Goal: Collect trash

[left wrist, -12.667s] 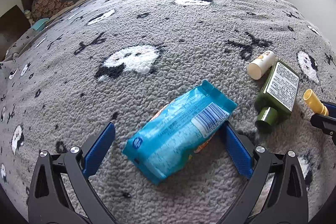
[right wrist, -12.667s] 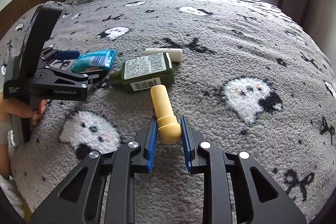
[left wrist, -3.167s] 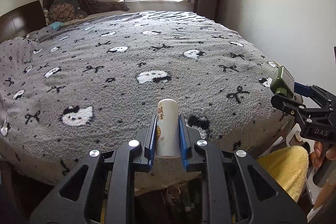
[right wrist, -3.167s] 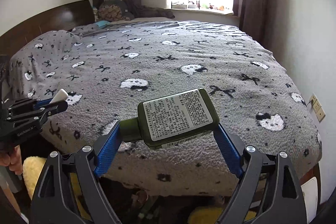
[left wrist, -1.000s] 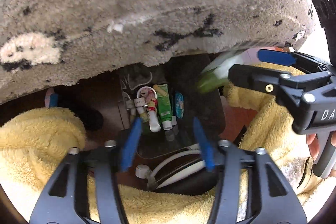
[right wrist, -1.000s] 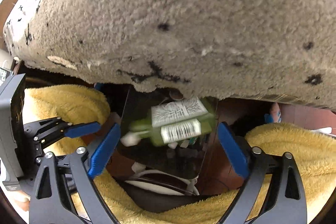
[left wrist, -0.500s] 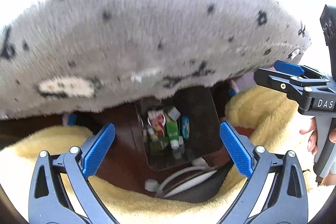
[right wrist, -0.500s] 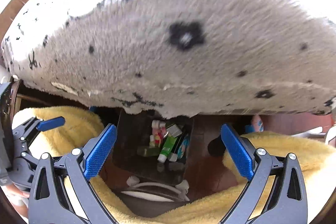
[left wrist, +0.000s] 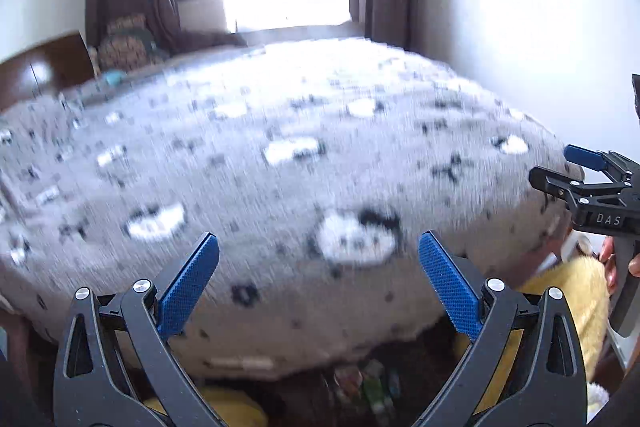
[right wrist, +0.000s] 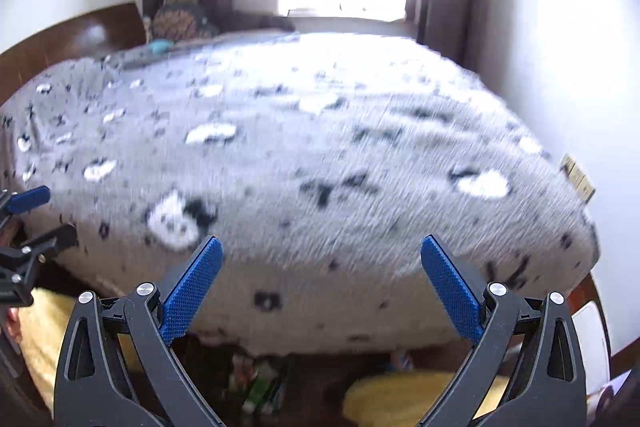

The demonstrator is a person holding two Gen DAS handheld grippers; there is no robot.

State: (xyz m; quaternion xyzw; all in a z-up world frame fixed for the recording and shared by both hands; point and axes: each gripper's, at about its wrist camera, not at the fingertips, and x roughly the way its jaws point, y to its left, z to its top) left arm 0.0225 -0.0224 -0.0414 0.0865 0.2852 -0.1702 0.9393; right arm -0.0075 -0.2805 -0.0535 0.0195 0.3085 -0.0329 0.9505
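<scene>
A bed [left wrist: 280, 155] covered by a grey fleece blanket [right wrist: 320, 155] with white cat faces and black bows is seen, blurred by motion. At the bed's far end, beside the dark wooden headboard [right wrist: 72, 39], a patterned cushion [right wrist: 180, 17] and a small teal item [right wrist: 160, 45] are laid on the blanket. Beneath the bed's near edge, blurred tubes [right wrist: 256, 383] are seen.
</scene>
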